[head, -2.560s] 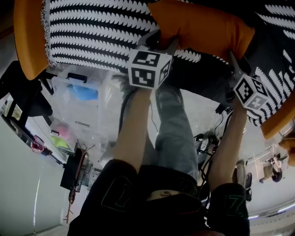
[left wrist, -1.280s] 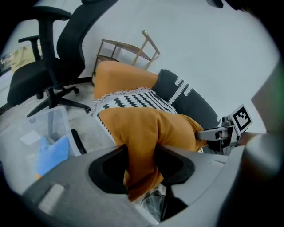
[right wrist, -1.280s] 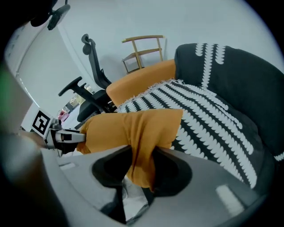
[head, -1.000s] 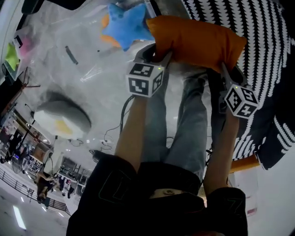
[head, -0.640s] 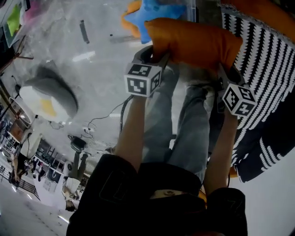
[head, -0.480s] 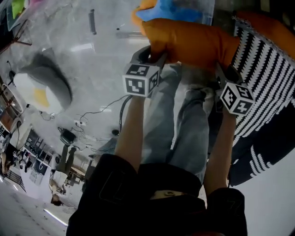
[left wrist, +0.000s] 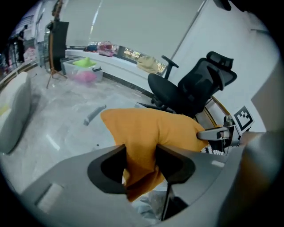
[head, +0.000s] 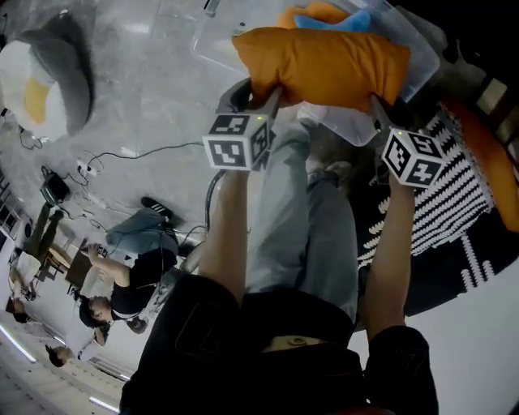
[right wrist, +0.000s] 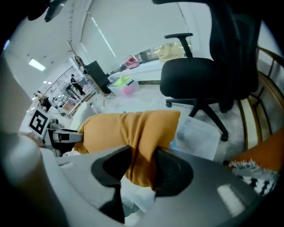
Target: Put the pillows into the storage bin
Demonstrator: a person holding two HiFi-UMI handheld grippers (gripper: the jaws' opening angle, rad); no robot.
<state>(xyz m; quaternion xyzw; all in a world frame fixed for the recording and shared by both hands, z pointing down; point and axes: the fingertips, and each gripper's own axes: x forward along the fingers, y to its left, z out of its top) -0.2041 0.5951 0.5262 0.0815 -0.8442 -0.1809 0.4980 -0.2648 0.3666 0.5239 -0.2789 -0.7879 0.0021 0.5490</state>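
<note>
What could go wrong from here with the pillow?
1. The left gripper and right gripper each pinch only a fold at one end of the pillow, so the fabric may slip out.
2. The bin already holds a blue toy, so the pillow may perch on top instead of settling in.

shirt (head: 268, 357): black | trousers (head: 304, 235): grey | gripper cubes (head: 235, 142): black-white square markers

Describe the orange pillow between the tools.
The orange pillow is plump, plain soft fabric with pointed corners. It is held in the air, one end pinched by the left tool, the other by the right tool, fabric bunching between each pair of jaws. The clear storage bin sits just beyond it.
</note>
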